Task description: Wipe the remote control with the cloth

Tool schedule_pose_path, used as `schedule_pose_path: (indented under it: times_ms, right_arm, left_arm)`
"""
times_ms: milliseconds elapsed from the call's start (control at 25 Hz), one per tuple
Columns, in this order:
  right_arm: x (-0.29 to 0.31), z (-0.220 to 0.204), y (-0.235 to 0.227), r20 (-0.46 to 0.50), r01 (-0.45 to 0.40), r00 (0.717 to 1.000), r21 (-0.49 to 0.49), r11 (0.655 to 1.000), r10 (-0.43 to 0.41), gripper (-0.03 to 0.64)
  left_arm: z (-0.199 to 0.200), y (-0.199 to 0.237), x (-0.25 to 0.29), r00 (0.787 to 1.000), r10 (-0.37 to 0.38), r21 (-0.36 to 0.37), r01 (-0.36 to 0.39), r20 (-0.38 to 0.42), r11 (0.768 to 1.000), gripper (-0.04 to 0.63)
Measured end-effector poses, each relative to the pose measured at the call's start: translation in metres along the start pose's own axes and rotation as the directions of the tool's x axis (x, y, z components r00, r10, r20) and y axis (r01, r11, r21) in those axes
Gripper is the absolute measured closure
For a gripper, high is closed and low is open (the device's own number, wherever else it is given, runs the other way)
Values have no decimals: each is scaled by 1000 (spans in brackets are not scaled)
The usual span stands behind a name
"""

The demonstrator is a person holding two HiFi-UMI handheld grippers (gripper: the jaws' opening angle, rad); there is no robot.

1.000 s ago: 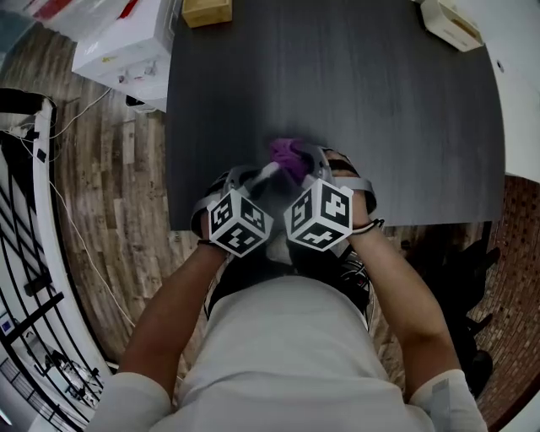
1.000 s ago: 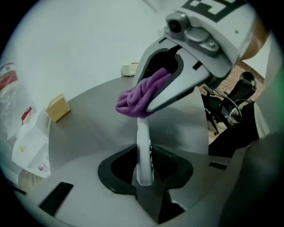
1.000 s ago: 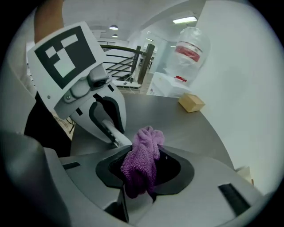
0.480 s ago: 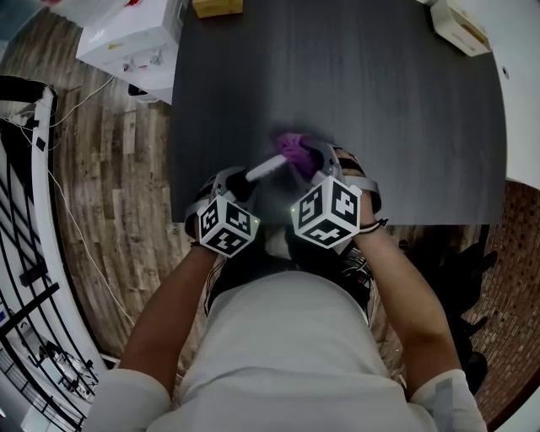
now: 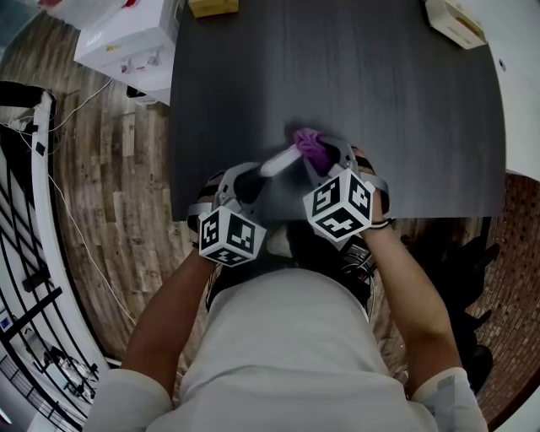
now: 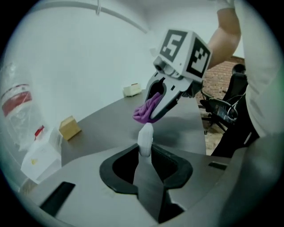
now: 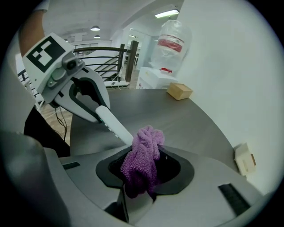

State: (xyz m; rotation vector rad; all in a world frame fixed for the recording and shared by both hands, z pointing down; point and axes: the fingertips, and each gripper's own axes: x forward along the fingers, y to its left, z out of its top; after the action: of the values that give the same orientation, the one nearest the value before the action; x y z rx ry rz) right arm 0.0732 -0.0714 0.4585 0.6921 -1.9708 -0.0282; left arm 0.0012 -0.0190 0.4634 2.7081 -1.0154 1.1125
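Dark table, white remote, purple cloth

A dark worktop is spanning the middle of the room, with a cardboard box and a cream box sitting at its far edge. Plank floor is running along the left, where white boxes are standing. A white wall is rising behind it, and ceiling lights are glowing above a black railing.
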Motion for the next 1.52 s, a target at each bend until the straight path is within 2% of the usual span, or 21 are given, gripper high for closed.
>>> schedule_pose_path:
  times_ms: [120,240,440,640,760,800,880,960,1080,1160,1360,1520]
  right_arm:
    - [-3,-7,1,-29,8,1000,24,1000,-7,488]
    - [-9,-5,6,-33,8,999,59,998,-6,488]
    - [-37,26,23,65,-43,997,166,985,33,488]
    - [-64,61,59,186,-190,970,195,962,153,488]
    - [-75,74,83,266,-338,922,205,919,281,488]
    - [-78,77,84,288,-359,912,212,909,293,488]
    - [-78,73,68,297,-312,925,232,921,239,488]
    - [-71,56,42,255,-198,958,251,947,133,486]
    - [-43,10,17,105,-49,994,240,970,25,488]
    - [-25,-16,17,14,-9,1000,186,982,7,488]
    - [-7,-33,29,-57,-12,998,100,995,17,488]
    - [6,-38,30,-84,-22,996,79,997,29,488]
  left_arm:
    - [15,-5,0,1000,-2,54,1,16,999,506]
    - [22,-5,2,1000,-6,74,4,19,997,508]
    - [22,-5,3,1000,2,50,-2,0,999,508]
    - [10,-11,6,999,1,41,1,-36,999,508]
    - [9,-12,7,1000,19,58,-17,-24,998,508]
    - [9,-12,8,999,30,80,-28,-22,996,508]
    - [9,-12,9,998,57,149,-52,-23,987,508]
    - [5,-13,9,996,82,244,-73,-28,967,508]
    - [-3,-19,11,993,107,399,-83,-38,913,508]
    - [-9,-27,14,993,100,461,-64,-55,885,506]
    - [-23,-48,18,995,25,532,32,-101,846,494]
    - [-34,-68,21,985,-76,509,146,-157,848,482]
